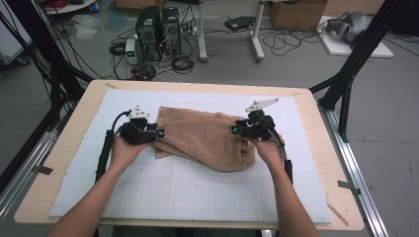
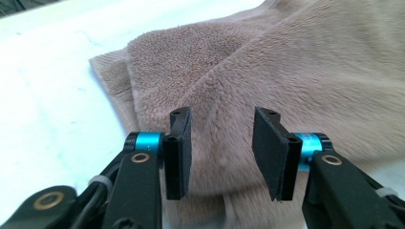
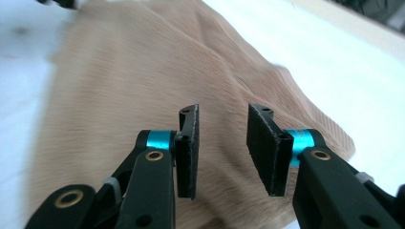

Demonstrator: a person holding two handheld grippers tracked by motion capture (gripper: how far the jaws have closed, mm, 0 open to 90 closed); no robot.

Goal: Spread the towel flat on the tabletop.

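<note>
Towel (image 1: 202, 139) lies folded on the white mat (image 1: 188, 192), a bit past the middle of the table (image 1: 69, 148). It is brown and fluffy. Its far edge runs close to the far side of the mat, and its near edge sags lower on the right than on the left. In the left gripper view, two layers of the towel show at its left edge, one peeking out under the other.

The left gripper (image 1: 157, 133) sits at the towel's left edge. Its jaws stand apart, with nothing pinched between them; the towel shows behind the gap in the left gripper view. The right gripper (image 1: 236, 129) sits over the right part of the towel. Its jaws stand apart too, and nothing is squeezed between them. In the right gripper view (image 3: 222, 152) the towel lies just under the pads.

The mat has lots of bare room in front of the towel, toward the person. There is also bare mat to the left of the left hand and to the right of the right hand. A strip of wood shows all around the mat.
</note>
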